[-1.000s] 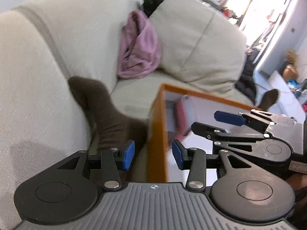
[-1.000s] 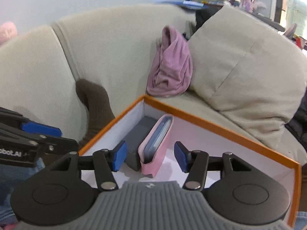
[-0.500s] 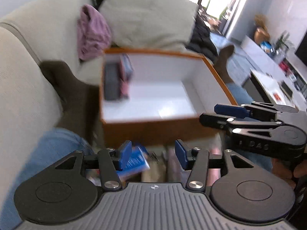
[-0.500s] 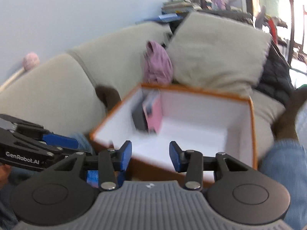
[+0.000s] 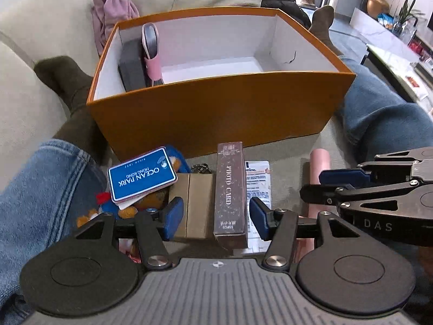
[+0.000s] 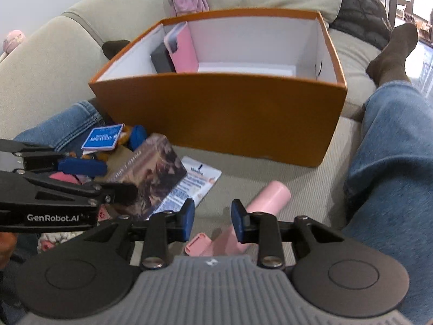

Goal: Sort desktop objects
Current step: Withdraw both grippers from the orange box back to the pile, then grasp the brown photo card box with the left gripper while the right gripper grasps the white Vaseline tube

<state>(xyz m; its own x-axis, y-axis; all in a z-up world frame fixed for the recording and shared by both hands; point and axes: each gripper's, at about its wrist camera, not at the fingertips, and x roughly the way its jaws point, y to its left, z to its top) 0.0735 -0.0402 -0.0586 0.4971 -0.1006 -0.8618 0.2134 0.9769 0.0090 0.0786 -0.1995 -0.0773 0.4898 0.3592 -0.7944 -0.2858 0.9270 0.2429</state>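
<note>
Before the orange box (image 5: 222, 113), the left gripper (image 5: 213, 215) gapes over a photo card box (image 5: 230, 189) — the right gripper (image 6: 212, 220), also spread, above a pink tube (image 6: 268, 197).

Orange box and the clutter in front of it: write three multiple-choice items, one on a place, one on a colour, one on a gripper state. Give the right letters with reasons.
1. Where does the pink phone case stand?
A. inside the orange box, at its left end
B. on the sofa beside the pink tube
C. on the Ocean Park card

2. What colour is the Ocean Park card?
A. green
B. blue
C. yellow

3. How is the left gripper?
A. shut on the card
B. shut on nothing
C. open, with the Photo Card box between its fingers

Answers:
1 A, the case leans against a dark grey box within the white interior.
2 B, its face is blue with white lettering.
3 C, a wide gap separates the blue pads, neither visibly touching the box.
</note>
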